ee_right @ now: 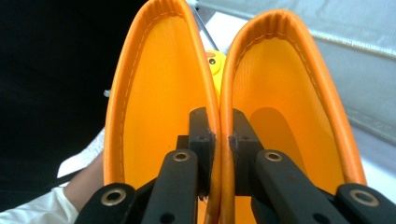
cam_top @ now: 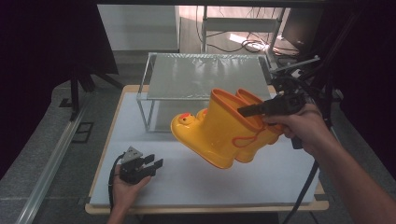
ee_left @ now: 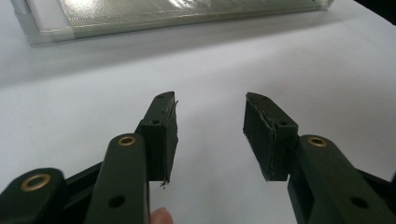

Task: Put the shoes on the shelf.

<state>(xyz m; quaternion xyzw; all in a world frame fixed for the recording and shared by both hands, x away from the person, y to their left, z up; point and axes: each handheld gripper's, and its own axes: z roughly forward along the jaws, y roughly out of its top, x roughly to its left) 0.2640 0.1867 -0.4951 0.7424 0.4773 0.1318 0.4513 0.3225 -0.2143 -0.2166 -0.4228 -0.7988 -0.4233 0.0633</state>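
Note:
A pair of yellow rubber boots (cam_top: 219, 133) with orange rims and duck faces on the toes hangs tilted above the white table. My right gripper (cam_top: 250, 110) is shut on the two touching inner rims of the boots (ee_right: 219, 107), one jaw inside each shaft. Between the shafts a duck face (ee_right: 215, 63) peeks out. My left gripper (cam_top: 154, 163) rests low at the table's front left, open with nothing between its fingers (ee_left: 163, 130), only bare white tabletop.
A metal-framed rack (cam_top: 205, 74) with a shiny silver top stands at the back of the white table (cam_top: 196, 182); its lower edge (ee_left: 163, 18) lies ahead of the left gripper. Cables and equipment (cam_top: 299, 79) crowd the back right.

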